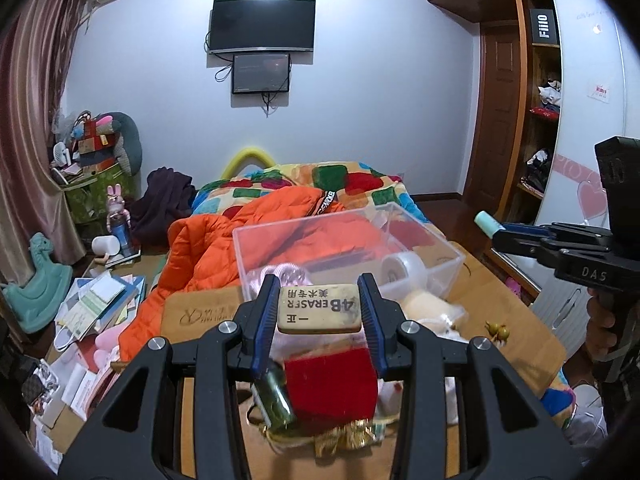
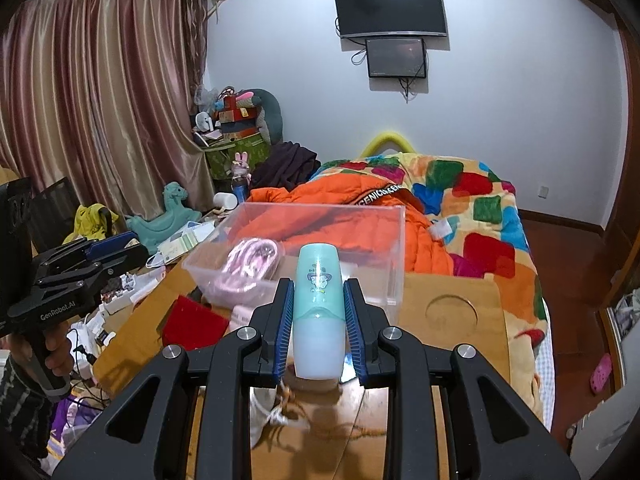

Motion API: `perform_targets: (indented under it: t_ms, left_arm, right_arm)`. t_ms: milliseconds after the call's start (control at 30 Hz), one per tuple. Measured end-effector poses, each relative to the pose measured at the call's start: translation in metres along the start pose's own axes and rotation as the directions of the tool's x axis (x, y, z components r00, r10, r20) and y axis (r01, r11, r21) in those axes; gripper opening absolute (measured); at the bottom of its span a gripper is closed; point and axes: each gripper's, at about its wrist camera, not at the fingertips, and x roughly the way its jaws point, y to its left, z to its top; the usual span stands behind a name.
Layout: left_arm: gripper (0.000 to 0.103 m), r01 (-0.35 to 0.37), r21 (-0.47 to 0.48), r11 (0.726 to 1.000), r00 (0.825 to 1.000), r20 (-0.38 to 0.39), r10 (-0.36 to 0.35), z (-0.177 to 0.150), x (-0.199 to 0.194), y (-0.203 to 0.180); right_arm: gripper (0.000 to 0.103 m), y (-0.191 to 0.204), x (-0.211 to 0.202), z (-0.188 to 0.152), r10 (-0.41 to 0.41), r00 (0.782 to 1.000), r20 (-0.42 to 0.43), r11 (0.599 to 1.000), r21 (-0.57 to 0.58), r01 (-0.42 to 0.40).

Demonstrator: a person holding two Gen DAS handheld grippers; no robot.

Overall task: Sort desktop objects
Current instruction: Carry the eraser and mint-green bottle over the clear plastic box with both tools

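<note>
Left tool [image 1: 320,312] clamped an eraser [image 1: 318,309]; right tool [image 2: 318,320] clamped a bottle [image 2: 318,312]. Both hovered near the box [image 2: 304,216]; simultaneous lowering risked collision.

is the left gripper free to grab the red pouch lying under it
Probably not as things stand: the left gripper is shut on the eraser. The red pouch lies uncovered just below it, so only that load stops it.

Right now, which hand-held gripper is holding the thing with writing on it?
The left hand-held gripper, pinching the beige eraser printed "4B ERASER". The right one holds a teal bottle.
</note>
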Motion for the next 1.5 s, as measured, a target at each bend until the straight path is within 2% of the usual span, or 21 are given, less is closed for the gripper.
perform_targets:
  t_ms: [300, 533, 900, 1033, 1300, 1500]
  left_arm:
    - [0.039, 0.047, -0.024, 0.999, 0.999, -0.01, -0.047, 0.022, 0.03, 0.008]
    - [0.039, 0.069, -0.046, 0.997, 0.997, -0.039, -0.071, 0.026, 0.054, 0.016]
    - [0.039, 0.087, -0.054, 0.995, 0.986, -0.138, -0.094, 0.023, 0.094, 0.019]
    - [0.039, 0.063, -0.034, 0.997, 0.984, -0.166, -0.068, 0.018, 0.106, 0.016]
    - [0.039, 0.069, -0.023, 0.997, 0.976, -0.207, -0.072, 0.011, 0.121, 0.015]
    - [0.039, 0.077, -0.022, 0.997, 0.965, -0.248, -0.08, 0.006, 0.13, 0.016]
  right_arm:
    - [0.023, 0.002, 0.042, 0.02, 0.034, 0.999, -0.038, 0.999, 0.003, -0.034]
    - [0.023, 0.007, 0.078, 0.027, 0.061, 0.995, -0.081, 0.998, -0.005, -0.061]
    - [0.023, 0.006, 0.121, 0.029, 0.106, 0.98, -0.167, 0.994, -0.008, -0.109]
    - [0.023, 0.008, 0.135, 0.03, 0.087, 0.976, -0.198, 0.994, -0.045, -0.098]
    - [0.023, 0.016, 0.15, 0.024, 0.084, 0.969, -0.234, 0.991, -0.085, -0.106]
    - [0.023, 0.023, 0.156, 0.022, 0.047, 0.966, -0.253, 0.986, -0.14, -0.084]
